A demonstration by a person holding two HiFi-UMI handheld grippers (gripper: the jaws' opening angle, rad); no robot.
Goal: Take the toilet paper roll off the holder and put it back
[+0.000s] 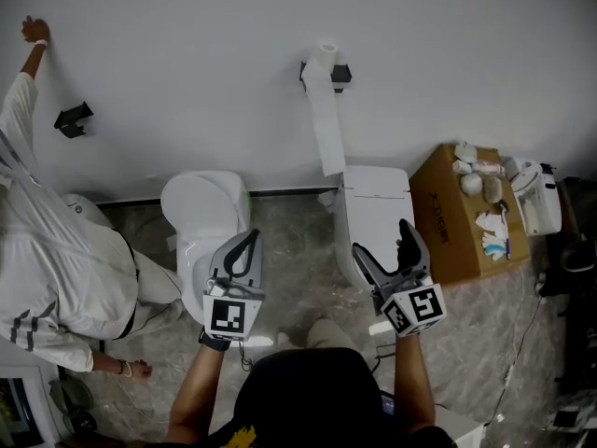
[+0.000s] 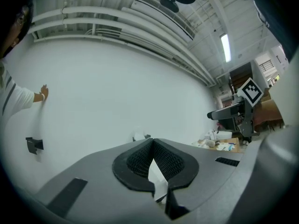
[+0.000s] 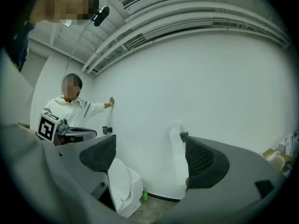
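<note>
The toilet paper roll [image 1: 326, 56] looks light and squashy, best pinched gently across its sides by the open right claw [image 1: 382, 239], while the left claw [image 1: 251, 239] sits closed and empty.

A plain white wall [image 1: 187, 45] met a grey marbled floor [image 1: 298, 241]; one toilet [image 1: 201, 213] and another toilet [image 1: 373, 203] stood there (cardboard box [image 1: 448, 222] alongside), strip light [image 2: 225, 47] overhead.
</note>
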